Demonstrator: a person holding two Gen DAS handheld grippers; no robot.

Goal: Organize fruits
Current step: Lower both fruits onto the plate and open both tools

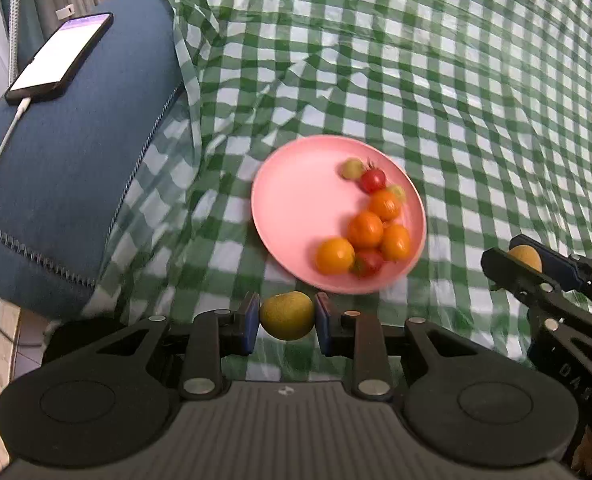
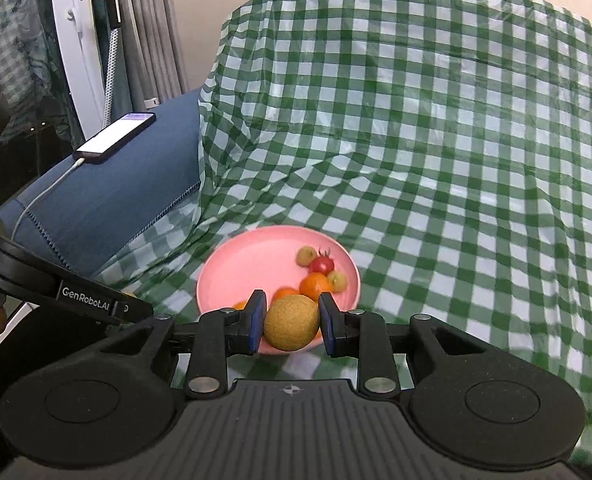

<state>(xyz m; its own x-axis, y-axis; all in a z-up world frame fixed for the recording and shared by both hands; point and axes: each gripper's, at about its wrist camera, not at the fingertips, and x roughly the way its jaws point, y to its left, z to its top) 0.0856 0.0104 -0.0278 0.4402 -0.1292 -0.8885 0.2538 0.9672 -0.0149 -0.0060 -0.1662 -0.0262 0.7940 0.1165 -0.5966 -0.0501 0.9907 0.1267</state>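
Observation:
A pink plate [image 1: 296, 200] lies on the green checked cloth and holds several small oranges [image 1: 365, 229], red tomatoes [image 1: 373, 180] and small greenish fruits [image 1: 352, 169]. My left gripper [image 1: 287, 318] is shut on a yellow-green fruit [image 1: 287, 316], just in front of the plate's near rim. My right gripper [image 2: 292, 323] is shut on a round tan fruit [image 2: 292, 323] and holds it over the near edge of the plate [image 2: 236, 268]. The right gripper also shows at the right of the left wrist view [image 1: 524, 260].
A blue cushion [image 1: 68, 152] lies to the left with a lit phone [image 1: 60, 56] on a white cable on it. The green checked cloth [image 1: 456, 100] covers the surface and rises behind. Curtains and a white frame [image 2: 76, 60] stand at the far left.

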